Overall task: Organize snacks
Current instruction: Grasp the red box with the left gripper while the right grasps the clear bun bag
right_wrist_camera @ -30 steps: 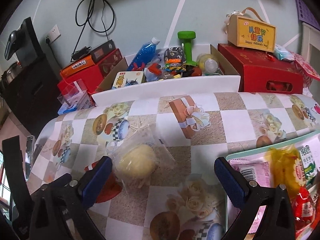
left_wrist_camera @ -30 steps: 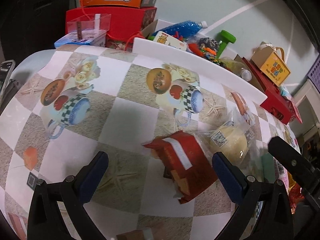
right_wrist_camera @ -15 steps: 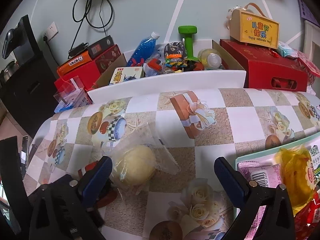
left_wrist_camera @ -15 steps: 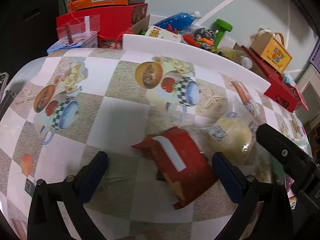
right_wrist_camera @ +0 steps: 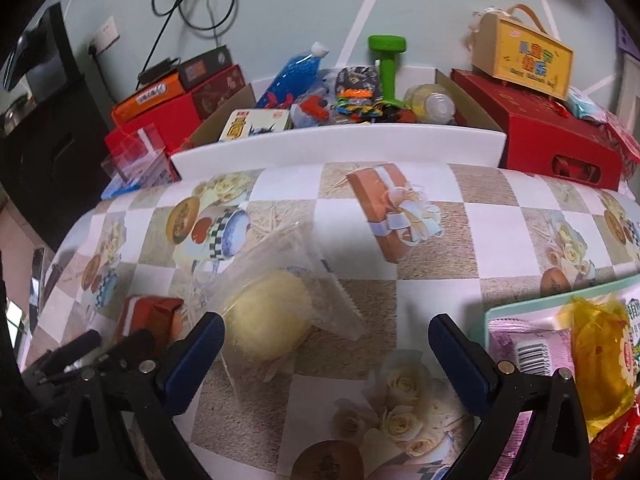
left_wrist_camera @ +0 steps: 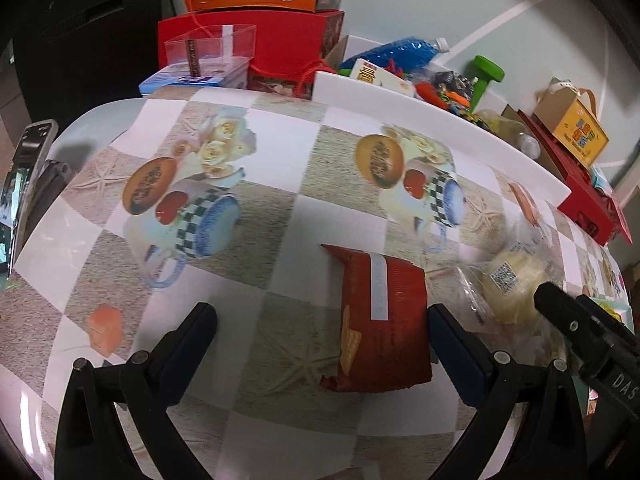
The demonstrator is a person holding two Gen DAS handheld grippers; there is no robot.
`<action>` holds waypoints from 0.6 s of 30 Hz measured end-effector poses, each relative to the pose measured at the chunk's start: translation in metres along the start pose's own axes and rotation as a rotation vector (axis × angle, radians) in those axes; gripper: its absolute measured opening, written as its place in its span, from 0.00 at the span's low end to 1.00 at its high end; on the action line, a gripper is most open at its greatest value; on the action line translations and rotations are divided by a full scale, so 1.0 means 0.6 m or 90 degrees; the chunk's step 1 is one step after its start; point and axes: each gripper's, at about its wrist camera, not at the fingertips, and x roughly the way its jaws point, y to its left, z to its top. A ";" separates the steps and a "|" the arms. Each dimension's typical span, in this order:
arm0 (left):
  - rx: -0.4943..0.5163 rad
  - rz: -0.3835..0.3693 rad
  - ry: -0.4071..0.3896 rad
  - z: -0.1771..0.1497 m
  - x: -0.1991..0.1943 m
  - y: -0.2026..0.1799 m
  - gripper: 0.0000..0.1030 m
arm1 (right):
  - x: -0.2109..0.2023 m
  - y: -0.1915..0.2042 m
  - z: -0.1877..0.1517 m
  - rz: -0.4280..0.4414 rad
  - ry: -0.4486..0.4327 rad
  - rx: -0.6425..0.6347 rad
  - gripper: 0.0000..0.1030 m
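I have both the left gripper (left_wrist_camera: 320,340) and right gripper (right_wrist_camera: 326,344) spread wide and empty, the red packet (left_wrist_camera: 380,320) and bagged bun (right_wrist_camera: 268,316) unsorted on the worktop (right_wrist_camera: 500,220), several snacks already in the tray (right_wrist_camera: 496,312) at right.

Snack packet (left_wrist_camera: 380,320) is lying on table (left_wrist_camera: 280,220) btwn left gripper (left_wrist_camera: 320,336) fingers, nearer the right one. Bagged bun (right_wrist_camera: 272,316) is sitting just right of it, w/ tray (right_wrist_camera: 520,308) of snacks further right. Box of clutter (right_wrist_camera: 340,140) is standing behind table's far edge.
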 end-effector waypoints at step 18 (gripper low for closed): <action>-0.003 -0.018 -0.032 0.005 -0.003 0.014 0.85 | 0.041 0.046 0.012 -0.023 0.034 -0.120 1.00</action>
